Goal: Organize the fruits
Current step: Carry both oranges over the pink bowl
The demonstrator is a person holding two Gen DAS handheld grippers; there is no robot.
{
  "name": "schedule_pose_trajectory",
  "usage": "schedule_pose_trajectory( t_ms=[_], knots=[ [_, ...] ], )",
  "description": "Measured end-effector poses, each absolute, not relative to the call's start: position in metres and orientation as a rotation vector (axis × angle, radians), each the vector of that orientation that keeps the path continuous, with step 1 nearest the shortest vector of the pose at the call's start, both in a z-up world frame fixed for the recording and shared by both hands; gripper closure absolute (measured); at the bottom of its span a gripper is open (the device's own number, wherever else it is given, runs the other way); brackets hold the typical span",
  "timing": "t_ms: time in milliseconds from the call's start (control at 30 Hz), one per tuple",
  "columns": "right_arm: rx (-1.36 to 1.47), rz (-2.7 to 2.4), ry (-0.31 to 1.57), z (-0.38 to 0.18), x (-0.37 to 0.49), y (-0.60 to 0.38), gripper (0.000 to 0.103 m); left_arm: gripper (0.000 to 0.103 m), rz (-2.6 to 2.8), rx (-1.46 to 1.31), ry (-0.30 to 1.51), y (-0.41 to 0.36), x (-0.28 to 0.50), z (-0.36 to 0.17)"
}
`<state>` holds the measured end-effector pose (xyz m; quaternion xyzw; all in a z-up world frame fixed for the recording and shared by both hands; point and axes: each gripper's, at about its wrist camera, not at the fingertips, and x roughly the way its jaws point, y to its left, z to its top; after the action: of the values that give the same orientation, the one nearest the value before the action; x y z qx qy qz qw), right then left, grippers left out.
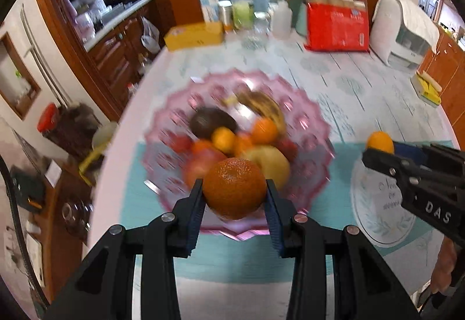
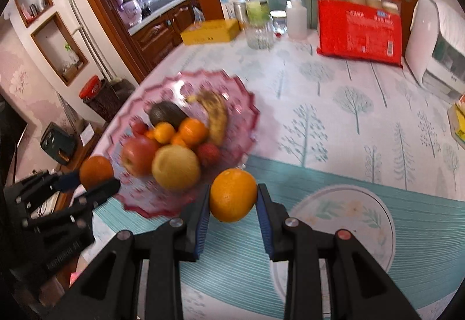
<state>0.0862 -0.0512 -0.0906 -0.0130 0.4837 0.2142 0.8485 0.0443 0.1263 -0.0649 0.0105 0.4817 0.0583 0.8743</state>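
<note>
My left gripper (image 1: 234,189) is shut on a dark orange (image 1: 234,188) and holds it over the near rim of the pink glass fruit bowl (image 1: 174,105). It also shows in the right wrist view (image 2: 96,179). My right gripper (image 2: 233,198) is shut on a lighter orange (image 2: 233,195), held above the teal placemat (image 2: 421,221) between the bowl (image 2: 247,105) and a white floral plate (image 2: 348,209). The bowl holds a banana (image 2: 216,113), an avocado (image 2: 165,113), an apple (image 2: 138,154), a yellow fruit (image 2: 175,166) and several small oranges.
At the table's far side stand a yellow box (image 2: 210,31), bottles and jars (image 2: 257,15), a red package (image 2: 360,32) and a white appliance (image 2: 436,38). A yellow item (image 1: 427,87) lies at the right edge. Kitchen cabinets stand to the left.
</note>
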Motion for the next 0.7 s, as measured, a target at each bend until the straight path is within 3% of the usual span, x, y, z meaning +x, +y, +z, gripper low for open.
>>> schedule_pose_trajectory(
  t_ms=[333, 700],
  knots=[
    [0.014, 0.396, 0.923, -0.045, 0.099, -0.003, 0.072, 0.065, 0.074, 0.077, 0.911, 0.181, 0.086, -0.019],
    [0.066, 0.343, 0.997, -0.063, 0.145, 0.036, 0.072, 0.065, -0.015, 0.059, 1.021, 0.196, 0.132, -0.063]
  ],
)
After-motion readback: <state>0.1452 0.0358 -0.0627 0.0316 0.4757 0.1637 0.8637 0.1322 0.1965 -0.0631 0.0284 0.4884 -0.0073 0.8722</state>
